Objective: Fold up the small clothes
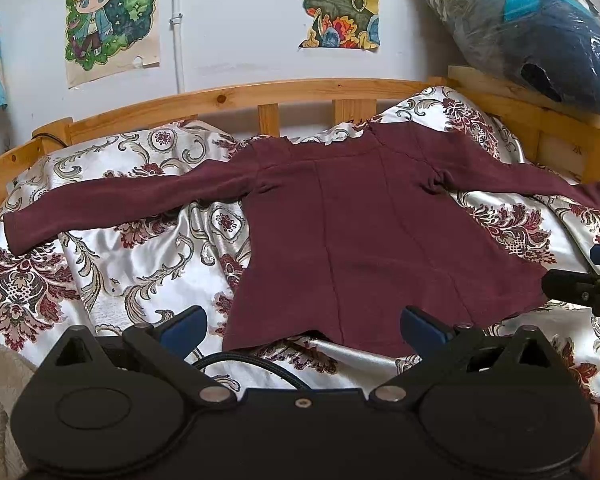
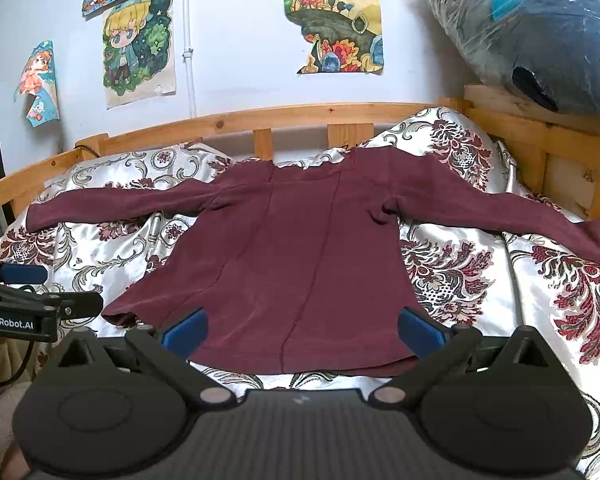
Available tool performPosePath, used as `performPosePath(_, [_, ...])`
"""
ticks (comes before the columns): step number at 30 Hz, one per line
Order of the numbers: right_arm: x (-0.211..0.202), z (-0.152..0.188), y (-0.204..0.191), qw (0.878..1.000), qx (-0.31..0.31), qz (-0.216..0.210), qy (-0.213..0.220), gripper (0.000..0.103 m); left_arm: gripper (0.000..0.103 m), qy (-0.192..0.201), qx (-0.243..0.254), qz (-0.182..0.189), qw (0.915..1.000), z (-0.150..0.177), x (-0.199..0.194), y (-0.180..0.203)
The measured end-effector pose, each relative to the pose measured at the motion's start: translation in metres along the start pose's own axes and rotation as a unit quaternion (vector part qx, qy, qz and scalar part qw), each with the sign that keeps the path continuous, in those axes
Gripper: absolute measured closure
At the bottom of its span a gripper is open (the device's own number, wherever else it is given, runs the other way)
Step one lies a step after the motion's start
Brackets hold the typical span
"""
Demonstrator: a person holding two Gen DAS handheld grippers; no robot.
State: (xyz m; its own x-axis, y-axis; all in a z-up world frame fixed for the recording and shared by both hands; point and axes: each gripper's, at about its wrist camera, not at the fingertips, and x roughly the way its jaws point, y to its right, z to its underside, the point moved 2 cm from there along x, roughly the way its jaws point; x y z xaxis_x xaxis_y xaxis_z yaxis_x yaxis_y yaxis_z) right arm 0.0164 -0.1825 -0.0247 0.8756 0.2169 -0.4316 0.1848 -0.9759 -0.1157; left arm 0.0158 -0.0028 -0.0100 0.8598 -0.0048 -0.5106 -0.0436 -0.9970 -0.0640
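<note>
A small maroon long-sleeved top [image 1: 360, 232] [image 2: 292, 248] lies flat on the patterned bedspread, both sleeves stretched out to the sides and its hem nearest me. My left gripper [image 1: 302, 326] is open, hovering just short of the hem's left half with nothing between its blue pads. My right gripper [image 2: 302, 326] is open too, spanning the hem's right half without holding it. Each gripper shows at the edge of the other's view: the right one [image 1: 592, 280] by the hem's right corner, the left one [image 2: 40, 300] by the left corner.
A silver and red floral bedspread [image 1: 132, 264] covers the bed. A wooden rail [image 1: 240, 96] runs along the back and right side. A plastic-wrapped dark bundle [image 1: 540, 28] rests on the right rail. Drawings hang on the wall [image 1: 112, 20]. A black cable [image 1: 260, 364] loops under my left gripper.
</note>
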Motion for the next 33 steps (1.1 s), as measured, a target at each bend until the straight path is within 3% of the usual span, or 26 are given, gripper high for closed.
performPosePath(33, [-0.0005,0.0008,-0.0001,1.0,0.001,-0.001,0.0,0.0,0.001,-0.001,-0.009,0.009,0.9999,0.0061,0.0051,-0.0043])
